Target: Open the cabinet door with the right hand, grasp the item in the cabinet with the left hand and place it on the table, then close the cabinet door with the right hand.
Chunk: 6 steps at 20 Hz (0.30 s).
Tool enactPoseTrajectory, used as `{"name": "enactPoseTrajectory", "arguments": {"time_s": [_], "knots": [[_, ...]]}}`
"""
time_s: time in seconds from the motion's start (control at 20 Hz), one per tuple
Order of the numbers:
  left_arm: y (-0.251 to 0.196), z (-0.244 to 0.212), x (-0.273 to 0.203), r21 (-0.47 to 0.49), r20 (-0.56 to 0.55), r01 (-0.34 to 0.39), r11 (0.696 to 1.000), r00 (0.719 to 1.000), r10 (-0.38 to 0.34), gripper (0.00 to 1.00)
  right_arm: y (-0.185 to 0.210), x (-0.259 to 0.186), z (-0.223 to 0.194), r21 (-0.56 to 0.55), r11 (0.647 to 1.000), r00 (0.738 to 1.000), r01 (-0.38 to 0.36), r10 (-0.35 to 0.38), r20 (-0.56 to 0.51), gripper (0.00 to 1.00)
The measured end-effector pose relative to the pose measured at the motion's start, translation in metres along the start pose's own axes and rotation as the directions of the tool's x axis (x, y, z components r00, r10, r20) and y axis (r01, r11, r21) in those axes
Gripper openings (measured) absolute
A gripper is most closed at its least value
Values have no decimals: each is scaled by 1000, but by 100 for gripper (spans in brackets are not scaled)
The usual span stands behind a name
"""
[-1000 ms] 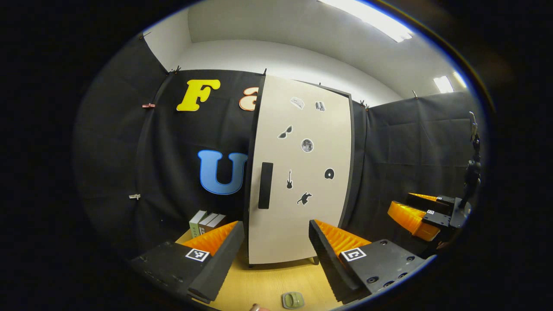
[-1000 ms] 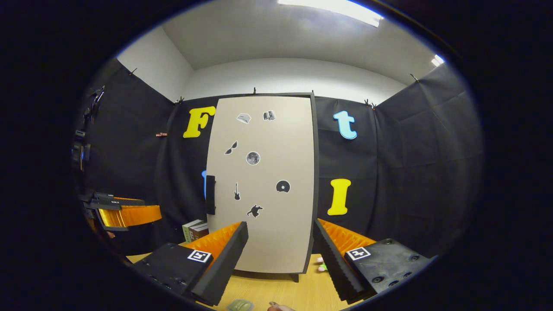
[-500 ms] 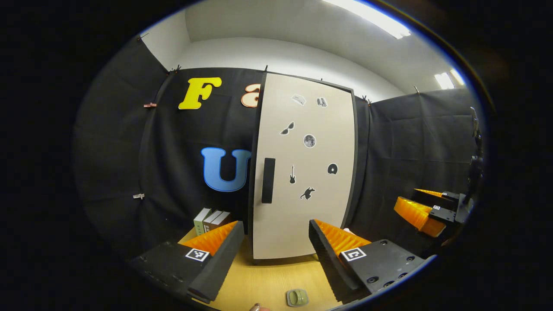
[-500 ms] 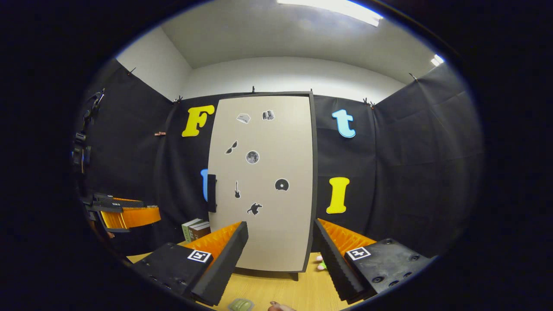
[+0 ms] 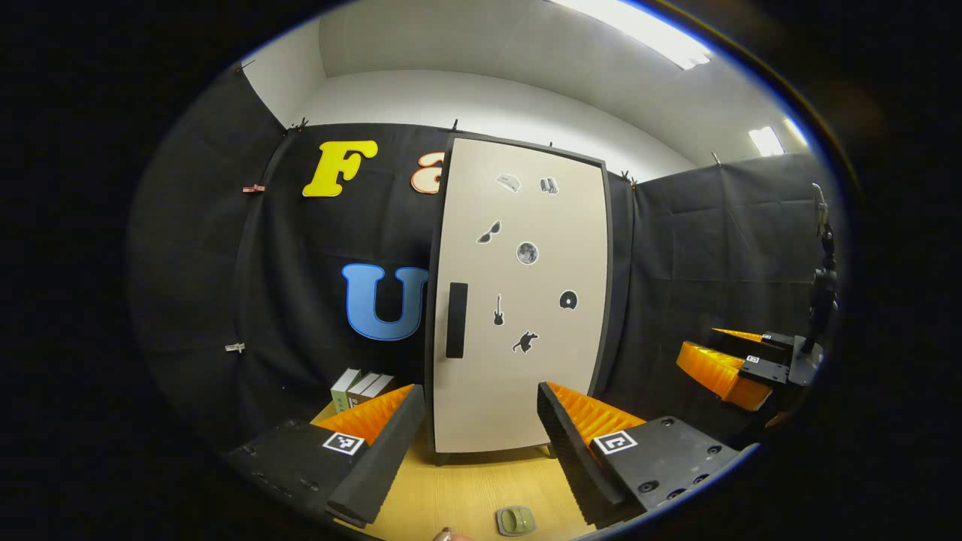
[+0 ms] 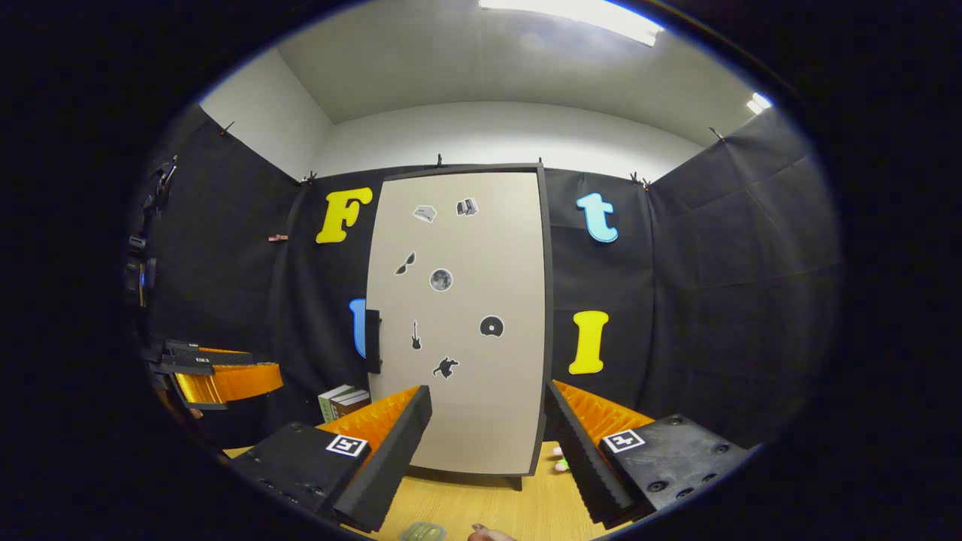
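A tall beige cabinet door (image 6: 458, 323) with small black stickers stands closed on the wooden tabletop (image 6: 526, 511), so the item inside is hidden. Its black handle (image 6: 372, 342) sits on the door's left edge. The right gripper (image 6: 488, 443) hangs well in front of the door, fingers apart and empty; reaching straight ahead could miss the handle. The left gripper (image 5: 477, 443), also spread and empty, could block the swinging door.

From the left gripper view we face the cabinet (image 5: 518, 300) from a little to its left, low over the table (image 5: 458, 488). From the right gripper view we face the cabinet (image 6: 458, 323) nearly square-on; both share its door and table.
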<state>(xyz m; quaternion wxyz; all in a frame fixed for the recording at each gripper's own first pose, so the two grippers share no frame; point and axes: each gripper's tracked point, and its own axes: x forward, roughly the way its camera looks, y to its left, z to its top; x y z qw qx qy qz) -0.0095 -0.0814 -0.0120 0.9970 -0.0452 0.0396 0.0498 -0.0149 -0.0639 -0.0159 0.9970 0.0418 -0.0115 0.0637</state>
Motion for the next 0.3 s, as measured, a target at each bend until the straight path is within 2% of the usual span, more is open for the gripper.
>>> {"name": "enactPoseTrajectory", "arguments": {"time_s": [0.3], "knots": [[-1,0,-2,0,6,7,1000,1000,-7,95,8,0,-4,3,1000,1000,-26,26,-14,97]]}}
